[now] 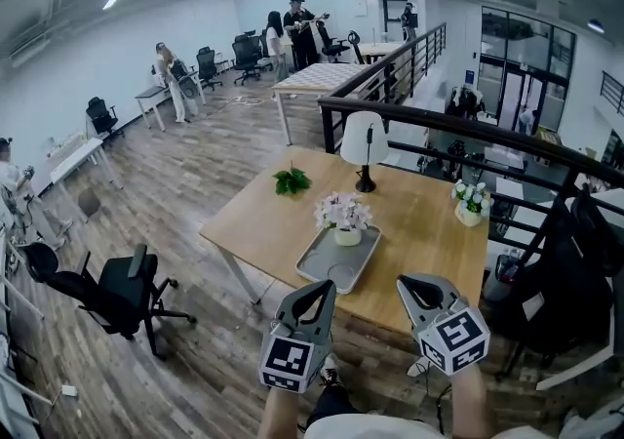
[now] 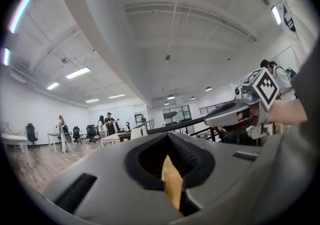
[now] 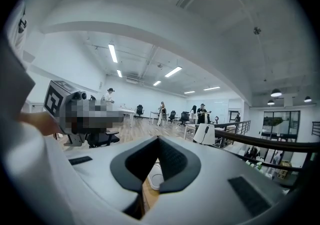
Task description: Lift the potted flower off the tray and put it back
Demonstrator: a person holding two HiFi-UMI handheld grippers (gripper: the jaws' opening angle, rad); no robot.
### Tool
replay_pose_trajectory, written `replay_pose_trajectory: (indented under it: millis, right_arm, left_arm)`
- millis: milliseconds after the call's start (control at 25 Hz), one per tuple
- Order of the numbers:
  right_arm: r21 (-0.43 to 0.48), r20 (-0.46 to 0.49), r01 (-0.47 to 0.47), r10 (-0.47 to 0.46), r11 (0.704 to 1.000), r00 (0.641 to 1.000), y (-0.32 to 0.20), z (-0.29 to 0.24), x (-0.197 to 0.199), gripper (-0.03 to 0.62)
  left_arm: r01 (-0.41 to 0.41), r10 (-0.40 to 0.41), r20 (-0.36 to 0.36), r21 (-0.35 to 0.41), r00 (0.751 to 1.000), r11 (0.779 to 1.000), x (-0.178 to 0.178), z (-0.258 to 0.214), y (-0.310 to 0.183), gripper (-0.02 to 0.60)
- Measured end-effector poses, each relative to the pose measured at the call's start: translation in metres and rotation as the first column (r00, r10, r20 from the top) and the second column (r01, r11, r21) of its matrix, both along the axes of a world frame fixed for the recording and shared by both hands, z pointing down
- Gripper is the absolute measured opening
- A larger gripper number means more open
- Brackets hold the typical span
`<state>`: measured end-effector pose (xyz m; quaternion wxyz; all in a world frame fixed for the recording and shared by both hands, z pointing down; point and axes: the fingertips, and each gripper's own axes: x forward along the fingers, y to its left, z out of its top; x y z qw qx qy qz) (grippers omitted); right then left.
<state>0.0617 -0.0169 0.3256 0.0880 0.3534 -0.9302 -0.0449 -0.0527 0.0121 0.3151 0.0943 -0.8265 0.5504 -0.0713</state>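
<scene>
While on tray (image 1: 325, 269), potted flower (image 1: 344, 215); left gripper (image 1: 325, 285), right gripper (image 1: 403, 282) closed, seemingly empty.

Head cam is sitting high, looking forward and steeply down on the table (image 1: 429, 222) from fairly near, with the left gripper (image 1: 314, 291) and right gripper (image 1: 409, 283) poking in at the bottom edge. Left gripper cam is riding its gripper, looking roughly level along the jaws, which are filling the lower frame close up; it's catching the right gripper at its right. Right gripper cam is mirroring that, catching the left gripper at its left. All three are sharing the white lamp (image 1: 364, 139), the railing (image 1: 468, 125) and the far people (image 1: 292, 27).
</scene>
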Motion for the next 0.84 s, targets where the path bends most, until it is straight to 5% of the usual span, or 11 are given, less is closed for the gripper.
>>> replay_pose_trajectory:
  millis: [840]
  right_arm:
    - [-0.024,-0.031,0.001,-0.002,1.0,1.0,-0.007,0.011,0.008,0.014]
  left_arm:
    - [-0.028,0.031,0.041,-0.065,0.999,0.998,0.015,0.016,-0.009,0.012]
